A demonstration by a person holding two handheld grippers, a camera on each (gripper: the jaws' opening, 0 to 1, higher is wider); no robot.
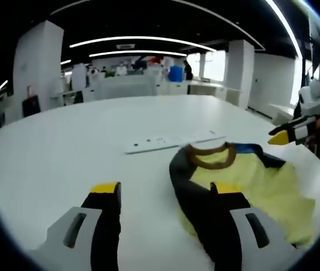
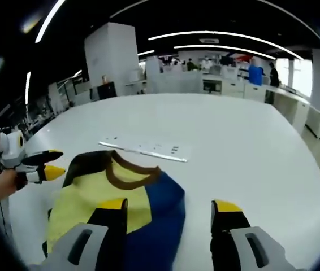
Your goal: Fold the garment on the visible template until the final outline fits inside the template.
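Note:
A yellow garment with a brown collar, a black sleeve and a blue sleeve lies flat on the white table. In the left gripper view my left gripper is open and low over the table, its right jaw over the black sleeve. My right gripper shows at the garment's far side. In the right gripper view the garment lies at lower left. My right gripper is open, its left jaw over the yellow cloth and blue sleeve. At the left edge, the left gripper is beside the black sleeve, tips apart.
A long white power strip lies on the table just beyond the collar, also visible in the right gripper view as the power strip. Office desks, pillars and people stand far behind the table. A hand holds the left gripper.

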